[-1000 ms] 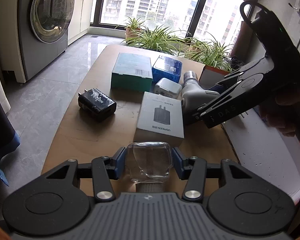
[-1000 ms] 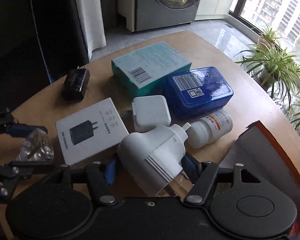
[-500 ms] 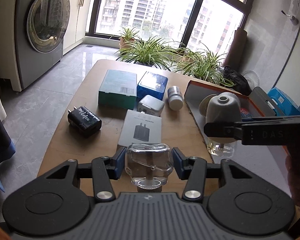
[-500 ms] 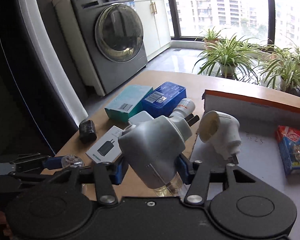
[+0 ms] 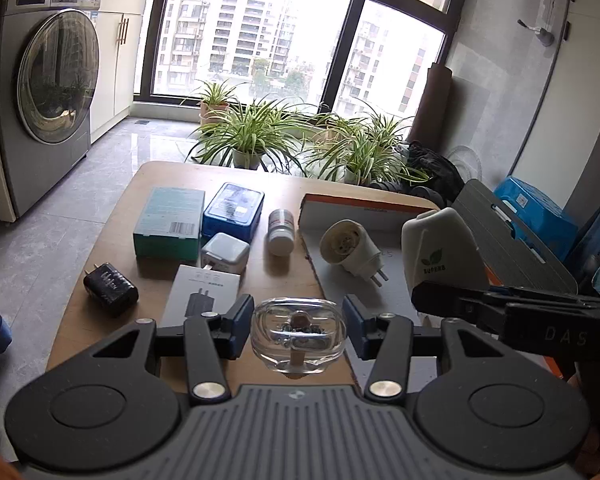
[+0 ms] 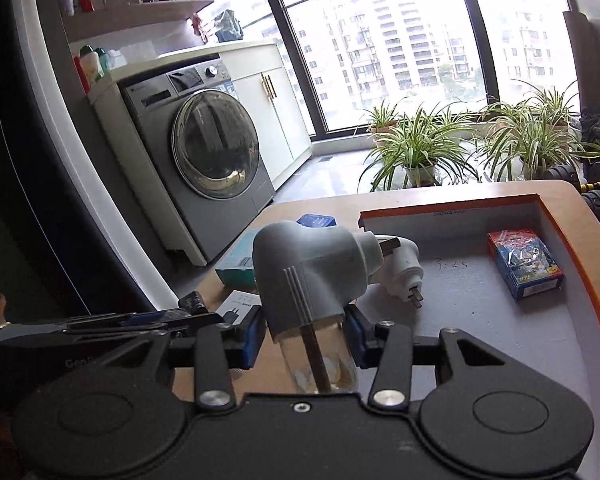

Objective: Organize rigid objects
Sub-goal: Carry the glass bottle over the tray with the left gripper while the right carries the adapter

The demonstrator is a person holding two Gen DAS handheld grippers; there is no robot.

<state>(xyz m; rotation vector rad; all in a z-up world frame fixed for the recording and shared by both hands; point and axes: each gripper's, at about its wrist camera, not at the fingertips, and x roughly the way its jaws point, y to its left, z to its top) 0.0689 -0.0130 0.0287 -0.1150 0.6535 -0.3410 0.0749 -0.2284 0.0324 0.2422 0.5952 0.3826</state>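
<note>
My left gripper point(image 5: 298, 328) is shut on a clear glass bottle point(image 5: 298, 334), held above the table's near edge. My right gripper point(image 6: 306, 330) is shut on a white plug-in vaporizer with a clear bottle under it point(image 6: 310, 276); it also shows at the right of the left wrist view point(image 5: 440, 252). It hangs over the orange-rimmed box lid point(image 6: 572, 248), also in the left wrist view point(image 5: 364, 204). Inside the lid lie a second white plug-in vaporizer point(image 5: 350, 246) and a small blue and red carton point(image 6: 526, 264).
On the wooden table point(image 5: 100, 312) lie a teal box point(image 5: 168, 222), a blue case point(image 5: 232, 210), a white charger point(image 5: 224, 254), a white pill bottle point(image 5: 281, 232), a white adapter box point(image 5: 202, 294) and a black charger point(image 5: 110, 288). Potted plants point(image 5: 252, 136) stand beyond the far edge.
Both grippers have lifted and pulled back with their loads. My right gripper has carried the vaporizer from the table's middle to over the box lid.
</note>
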